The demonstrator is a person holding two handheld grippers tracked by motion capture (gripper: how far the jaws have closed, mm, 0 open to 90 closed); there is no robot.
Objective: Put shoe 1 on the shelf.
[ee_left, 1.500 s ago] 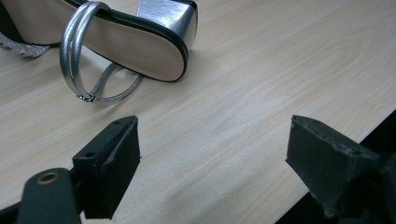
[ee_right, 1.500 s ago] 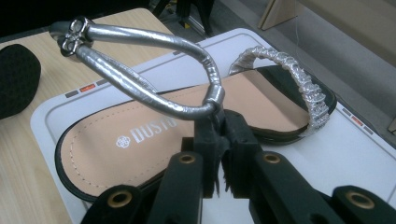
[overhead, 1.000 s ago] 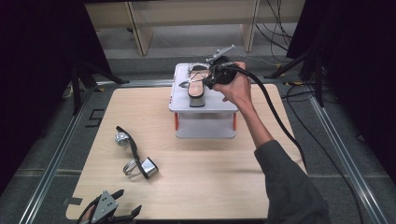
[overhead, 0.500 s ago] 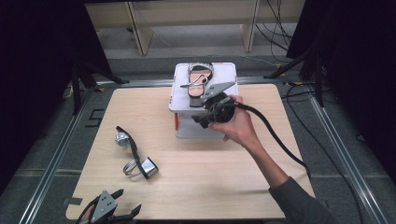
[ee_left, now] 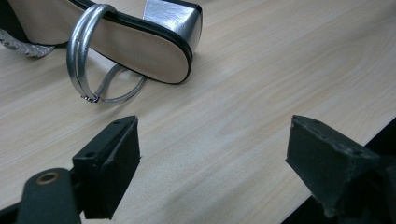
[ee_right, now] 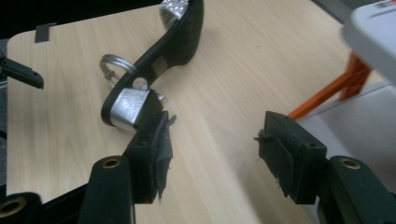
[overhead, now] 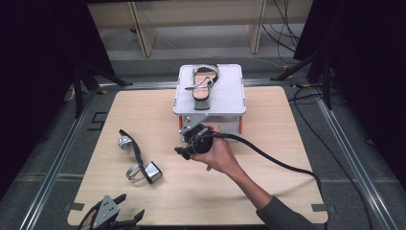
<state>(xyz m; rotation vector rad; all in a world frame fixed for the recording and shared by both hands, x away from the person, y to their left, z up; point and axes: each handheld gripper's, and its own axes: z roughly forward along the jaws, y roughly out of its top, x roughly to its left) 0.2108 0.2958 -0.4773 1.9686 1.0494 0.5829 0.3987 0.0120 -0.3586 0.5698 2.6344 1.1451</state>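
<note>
- I read no brand or writing anywhere; the small pale patch on the sole of the sandal (ee_right: 161, 56) in my right gripper view is too blurred to make out.
- My right gripper (overhead: 187, 149) hangs over the middle of the worktop (overhead: 268, 191), just in front of the white stand (overhead: 227, 98), its jaws standing fairly wide with nothing between them.
- Those jaws have just been opening, and they are still bare.
- The sandal lying on its side on the worktop sits left of the right gripper, near but apart from it, silver block heel toward me.
- The right gripper view gives me that sandal's black sole, its heel and a silver strap ring, plus an orange leg (ee_right: 338, 88) of the stand; the high view hides these details.
- A second sandal (overhead: 203, 86) rests upright on top of the stand; I see it from the high view.
- My left gripper (overhead: 115, 218) sits at the near left edge of the worktop, jaws wide apart and empty.
- The left gripper view shows the lying sandal's tan insole, its double silver strap and the worktop edge under the right-hand jaw in that view.
- Open wood lies between the two grippers and to the right of the right hand (overhead: 218, 155); the black cable (overhead: 287, 167) trails across that right side.
</note>
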